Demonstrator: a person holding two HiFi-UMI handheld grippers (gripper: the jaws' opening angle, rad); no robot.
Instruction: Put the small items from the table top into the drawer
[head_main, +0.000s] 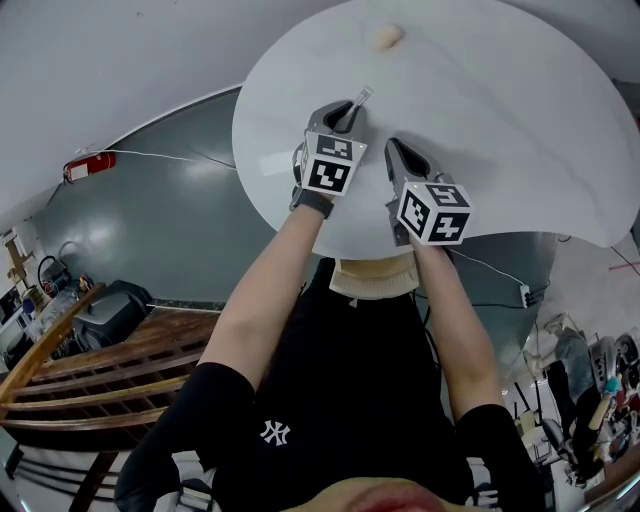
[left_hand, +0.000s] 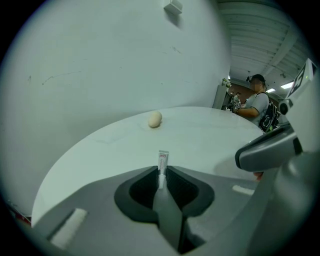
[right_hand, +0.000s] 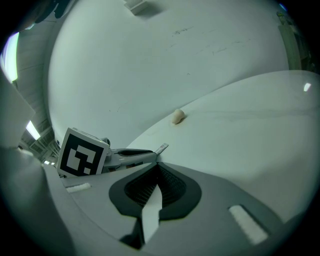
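A round white table (head_main: 500, 110) fills the far half of the head view. My left gripper (head_main: 347, 113) is over its near part, shut on a small thin white tube (head_main: 362, 97) that sticks out past the jaw tips. The left gripper view shows the same tube (left_hand: 162, 161) pinched upright in that gripper (left_hand: 161, 174). My right gripper (head_main: 392, 150) hovers just to the right of it, shut with nothing in it; its jaws (right_hand: 157, 167) meet. A beige egg-shaped item (head_main: 388, 37) lies alone at the table's far side (left_hand: 155, 119) (right_hand: 177, 116). No drawer shows plainly.
A beige shape (head_main: 375, 277) sits under the table's near edge between my forearms. A person (left_hand: 255, 102) stands far off beyond the table. A wooden railing (head_main: 100, 370) lies low at the left, and a white cable (head_main: 170, 155) runs over the grey floor.
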